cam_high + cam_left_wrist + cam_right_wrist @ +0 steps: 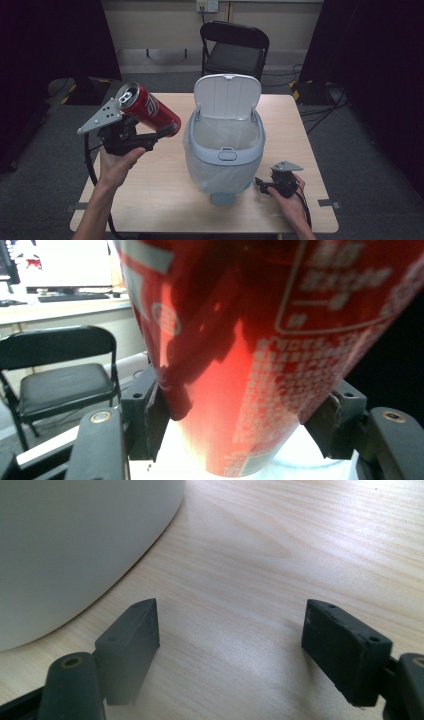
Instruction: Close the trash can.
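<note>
Left gripper (150, 134) clenched on tilted can (148, 108), raised left of open bin (225, 150) for dropping; right gripper (230, 645) released, idle on tabletop (160, 190).

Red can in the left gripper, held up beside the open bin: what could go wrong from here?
1. The red can is tilted and held near one end by the left gripper, so it could pivot or slip.
2. It is off to the side of the bin, above the table; released there, it would miss.
3. The lid stands upright behind the opening; a high pass could knock it.
</note>
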`<state>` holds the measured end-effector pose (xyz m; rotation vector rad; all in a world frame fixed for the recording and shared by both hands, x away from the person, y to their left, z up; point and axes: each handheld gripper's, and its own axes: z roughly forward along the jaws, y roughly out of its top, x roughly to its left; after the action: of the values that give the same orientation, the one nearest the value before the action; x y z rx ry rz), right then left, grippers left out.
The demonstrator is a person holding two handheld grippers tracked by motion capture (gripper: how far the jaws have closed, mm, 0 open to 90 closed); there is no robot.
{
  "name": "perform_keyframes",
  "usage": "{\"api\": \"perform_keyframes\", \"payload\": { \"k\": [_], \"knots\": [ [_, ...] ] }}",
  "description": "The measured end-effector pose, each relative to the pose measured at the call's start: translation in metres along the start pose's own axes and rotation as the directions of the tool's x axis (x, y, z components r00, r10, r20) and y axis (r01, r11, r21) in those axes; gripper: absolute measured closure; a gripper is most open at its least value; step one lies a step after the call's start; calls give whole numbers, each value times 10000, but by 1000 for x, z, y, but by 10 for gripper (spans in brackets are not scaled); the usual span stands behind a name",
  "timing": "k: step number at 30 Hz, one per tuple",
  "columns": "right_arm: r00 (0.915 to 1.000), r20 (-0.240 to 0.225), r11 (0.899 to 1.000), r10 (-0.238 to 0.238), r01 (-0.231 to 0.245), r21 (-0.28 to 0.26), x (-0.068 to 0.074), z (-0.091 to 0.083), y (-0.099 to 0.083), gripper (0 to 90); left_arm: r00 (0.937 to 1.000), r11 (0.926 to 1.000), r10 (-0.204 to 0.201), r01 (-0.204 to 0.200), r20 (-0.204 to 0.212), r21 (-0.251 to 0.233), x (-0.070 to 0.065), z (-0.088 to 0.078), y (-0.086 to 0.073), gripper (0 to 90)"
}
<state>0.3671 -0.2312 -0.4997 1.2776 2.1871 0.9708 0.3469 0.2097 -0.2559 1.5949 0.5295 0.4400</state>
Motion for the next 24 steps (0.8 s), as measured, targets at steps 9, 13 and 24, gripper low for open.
{"api": "perform_keyframes", "payload": {
  "k": [9, 13, 24],
  "knots": [
    [10000, 1, 10000, -4, 4, 0, 0, 0, 0, 218, 9947, 9998, 178, -168, 1015, -101, -12, 30, 18, 345],
    [10000, -1, 10000, -5, 5, -1, 0, 0, 0, 218, 9842, 9994, 240, -196, 1757, -268, -18, 48, 20, 345],
    [10000, -8, 10000, -9, 9, -2, 0, 0, 0, 217, 9628, 9945, 67, -348, 2703, 991, -24, 110, 23, 339]
  ]
}}
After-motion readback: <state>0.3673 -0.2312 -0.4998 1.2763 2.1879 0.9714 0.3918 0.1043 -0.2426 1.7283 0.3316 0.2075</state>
